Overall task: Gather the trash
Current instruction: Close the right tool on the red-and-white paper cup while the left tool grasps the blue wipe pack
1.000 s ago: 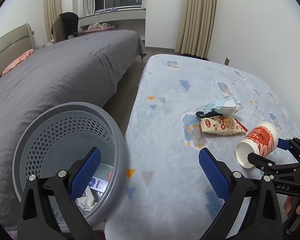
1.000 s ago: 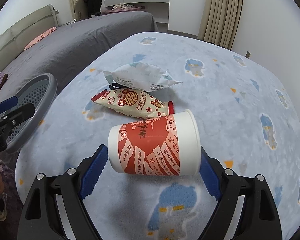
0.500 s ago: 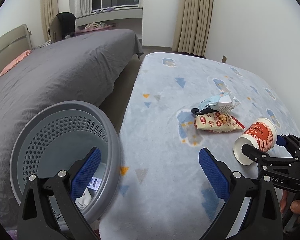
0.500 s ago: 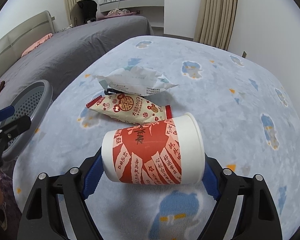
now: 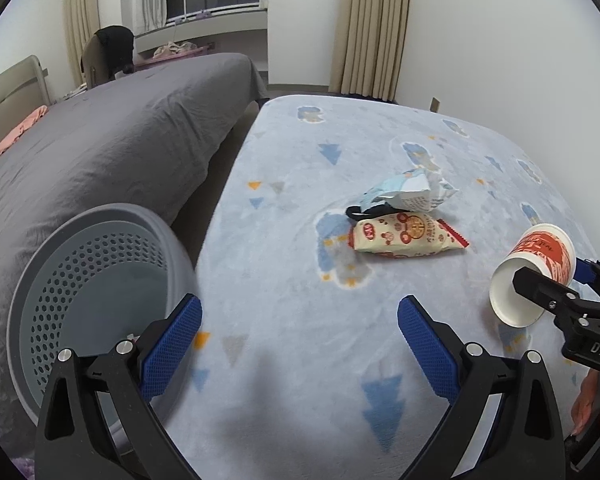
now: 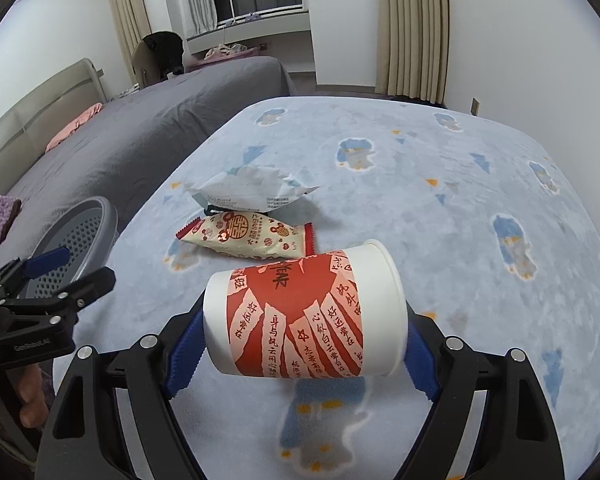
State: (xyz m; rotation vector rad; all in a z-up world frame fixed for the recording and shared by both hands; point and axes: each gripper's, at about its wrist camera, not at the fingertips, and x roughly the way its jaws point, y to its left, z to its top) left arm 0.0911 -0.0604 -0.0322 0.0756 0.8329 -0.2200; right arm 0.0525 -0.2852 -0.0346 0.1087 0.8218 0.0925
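Observation:
My right gripper is shut on a red and white paper cup, held sideways above the blue bed cover; the cup also shows in the left wrist view. A cream and red snack packet and a crumpled white wrapper lie just beyond it, both also in the left wrist view: the packet and the wrapper. My left gripper is open and empty, its left finger over the rim of a grey perforated basket. The basket sits at the bed's left edge.
A grey-covered bed lies to the left across a narrow gap. White walls and curtains stand beyond. A pink cloth lies on the grey bed near a headboard.
The right gripper has lifted the cup higher off the cover. The left gripper has moved right and forward, so the basket sits further left in its view.

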